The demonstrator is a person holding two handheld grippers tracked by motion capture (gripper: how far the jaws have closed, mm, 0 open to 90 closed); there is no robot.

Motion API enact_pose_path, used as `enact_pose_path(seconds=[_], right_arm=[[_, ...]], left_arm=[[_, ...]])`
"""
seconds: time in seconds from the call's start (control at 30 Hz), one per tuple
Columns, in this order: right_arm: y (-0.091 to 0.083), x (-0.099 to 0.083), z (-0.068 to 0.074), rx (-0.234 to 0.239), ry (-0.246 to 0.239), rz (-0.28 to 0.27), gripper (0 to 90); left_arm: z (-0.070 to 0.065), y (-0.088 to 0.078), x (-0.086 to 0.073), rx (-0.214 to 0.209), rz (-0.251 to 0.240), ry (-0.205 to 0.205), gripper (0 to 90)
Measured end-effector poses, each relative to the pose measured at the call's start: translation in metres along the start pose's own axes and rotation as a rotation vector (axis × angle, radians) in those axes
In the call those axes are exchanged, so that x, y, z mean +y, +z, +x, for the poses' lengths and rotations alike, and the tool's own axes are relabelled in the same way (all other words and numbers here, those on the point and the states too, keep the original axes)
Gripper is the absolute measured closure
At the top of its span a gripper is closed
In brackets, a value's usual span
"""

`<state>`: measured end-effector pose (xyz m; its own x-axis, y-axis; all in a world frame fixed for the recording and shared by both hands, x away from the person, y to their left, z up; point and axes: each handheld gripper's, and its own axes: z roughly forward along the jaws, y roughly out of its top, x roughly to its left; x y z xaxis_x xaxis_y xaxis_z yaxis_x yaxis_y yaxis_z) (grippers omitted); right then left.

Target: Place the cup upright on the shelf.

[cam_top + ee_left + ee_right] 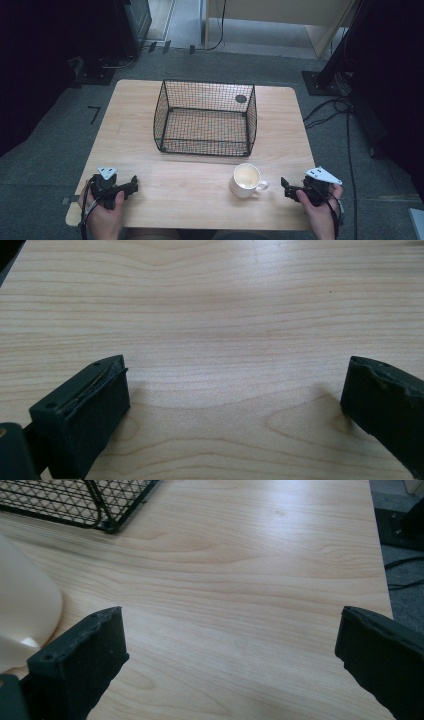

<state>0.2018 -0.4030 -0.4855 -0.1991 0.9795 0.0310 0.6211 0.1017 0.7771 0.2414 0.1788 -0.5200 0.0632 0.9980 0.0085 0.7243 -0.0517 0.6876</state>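
A cup waits by two claws

The right claw (286,187), jaws apart, sits at the cup's (246,180) 3 o'clock, ready to grab; the left claw (131,185) rests wide apart too, basket (205,118) at 12.

No readable text, label, brand, number or sign anywhere: none on the cup (246,179), the wire basket (205,118) or the wooden table (195,190)
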Motion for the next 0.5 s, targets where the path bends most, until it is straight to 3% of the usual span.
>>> enact_pose_path(seconds=[0.27, 0.37, 0.5], right_arm=[[-0.006, 0.004, 0.007, 0.027, -0.014, -0.017, 0.0], [-0.011, 0.006, 0.01, 0.076, -0.004, -0.035, 0.0], [-0.014, 0.008, 0.012, 0.102, -0.01, -0.05, 0.0]], left_arm=[[0.0, 0.0, 0.0, 0.0, 0.0, 0.0, 0.0], [0.0, 0.0, 0.0, 0.0, 0.001, 0.0, 0.0], [0.0, 0.0, 0.0, 0.0, 0.001, 0.0, 0.0]])
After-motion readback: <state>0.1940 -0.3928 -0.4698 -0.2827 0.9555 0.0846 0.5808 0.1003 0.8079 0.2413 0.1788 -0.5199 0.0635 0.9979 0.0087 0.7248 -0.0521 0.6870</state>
